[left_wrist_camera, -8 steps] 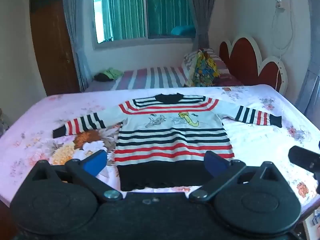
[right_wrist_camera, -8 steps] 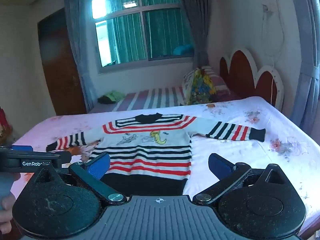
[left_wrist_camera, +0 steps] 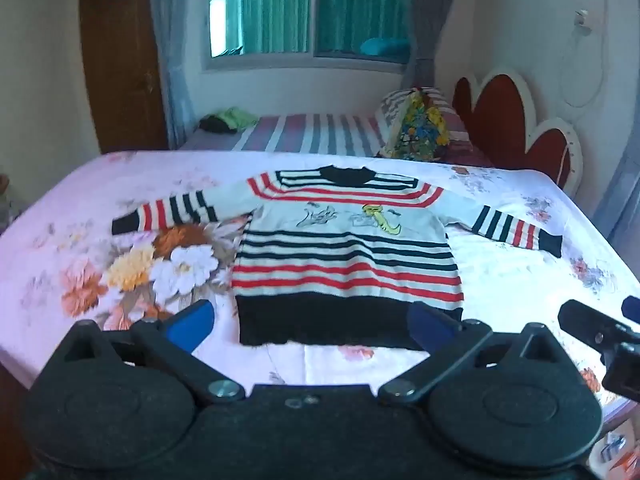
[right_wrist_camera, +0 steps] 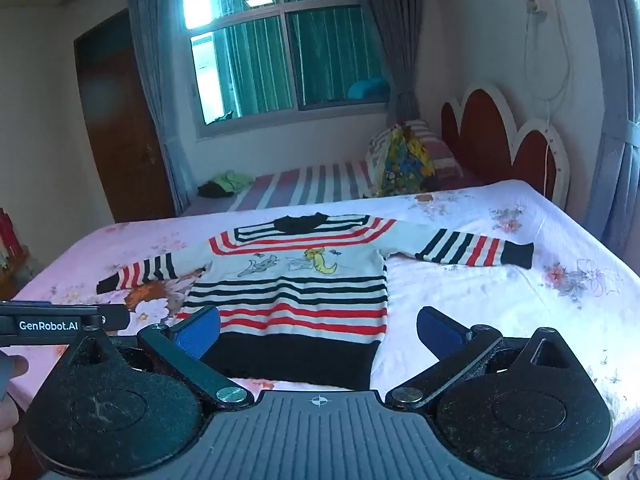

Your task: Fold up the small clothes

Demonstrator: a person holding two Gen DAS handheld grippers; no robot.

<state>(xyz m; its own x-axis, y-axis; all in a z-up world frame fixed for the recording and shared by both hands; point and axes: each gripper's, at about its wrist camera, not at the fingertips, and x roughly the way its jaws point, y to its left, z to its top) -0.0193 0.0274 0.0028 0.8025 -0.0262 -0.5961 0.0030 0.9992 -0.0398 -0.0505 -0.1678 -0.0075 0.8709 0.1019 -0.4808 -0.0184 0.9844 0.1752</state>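
A small striped sweater (left_wrist_camera: 344, 256) in white, red and black lies flat on the floral bed sheet (left_wrist_camera: 80, 208), both sleeves spread out, black hem nearest me. It also shows in the right wrist view (right_wrist_camera: 292, 296). My left gripper (left_wrist_camera: 312, 322) is open and empty, above the bed's near edge in front of the hem. My right gripper (right_wrist_camera: 318, 330) is open and empty, in front of the hem's right part. The right gripper's fingers (left_wrist_camera: 588, 322) show at the left wrist view's right edge; the left gripper's body (right_wrist_camera: 60, 322) shows at the right wrist view's left edge.
A second bed with a striped sheet (left_wrist_camera: 312, 136) stands behind, with a pillow and a colourful bag (left_wrist_camera: 420, 128). A red heart-shaped headboard (left_wrist_camera: 516, 120) is at the right. A wooden door (left_wrist_camera: 120, 68) and a curtained window (left_wrist_camera: 308, 8) are at the back.
Both grippers have shifted slightly; the sweater lies as before. Both stay open.
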